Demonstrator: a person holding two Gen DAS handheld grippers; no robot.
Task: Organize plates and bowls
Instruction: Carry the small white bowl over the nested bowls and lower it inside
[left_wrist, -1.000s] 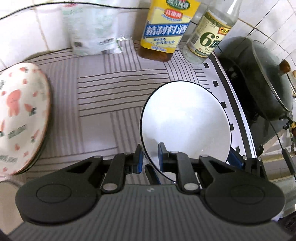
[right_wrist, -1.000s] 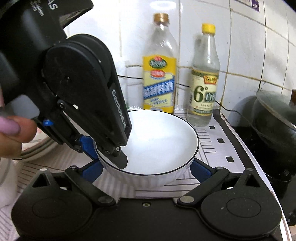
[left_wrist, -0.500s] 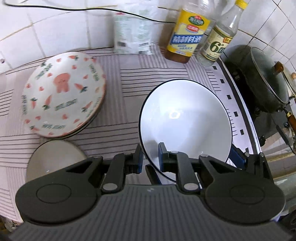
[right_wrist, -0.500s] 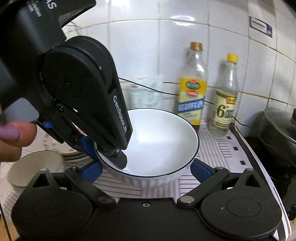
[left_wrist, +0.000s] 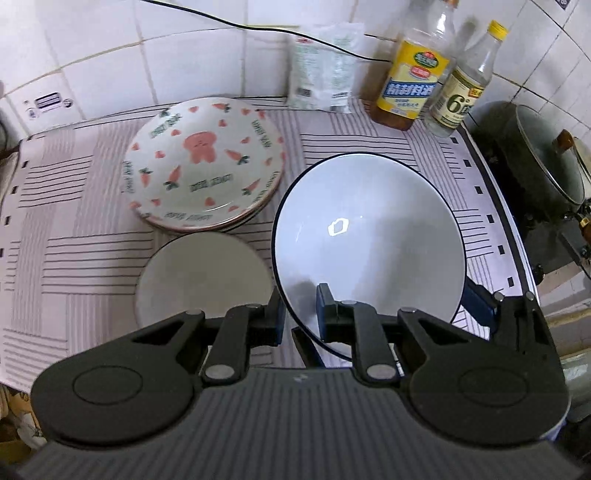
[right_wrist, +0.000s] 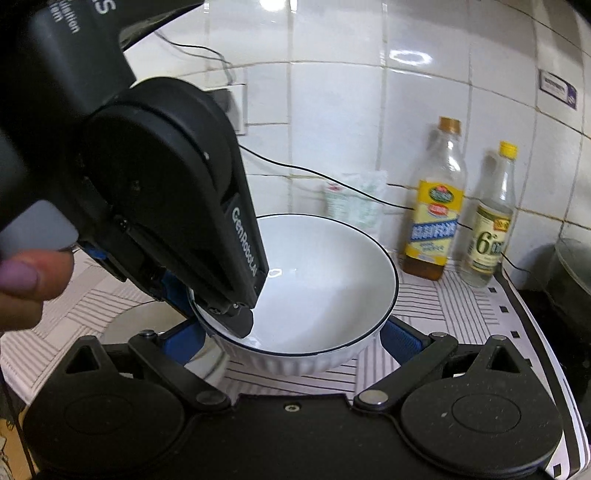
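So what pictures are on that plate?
Pink bear, carrots and hearts on the white plate, clearest in the left wrist view.

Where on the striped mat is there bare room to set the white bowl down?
Bare mat left of the carrot plates and plain plate, and between the white bowl and the bottles. Crowded: the two plates nearly touch; the pot blocks the right.

We are in a home kitchen. We see white wall tiles (left_wrist: 192, 62), a counter under a striped mat (left_wrist: 74, 236), two condiment bottles (left_wrist: 413, 85) against the wall, a lidded pot (left_wrist: 539, 162) on a stove at the right, and plates (left_wrist: 207, 166) and a bowl (left_wrist: 369, 236) out on the counter.
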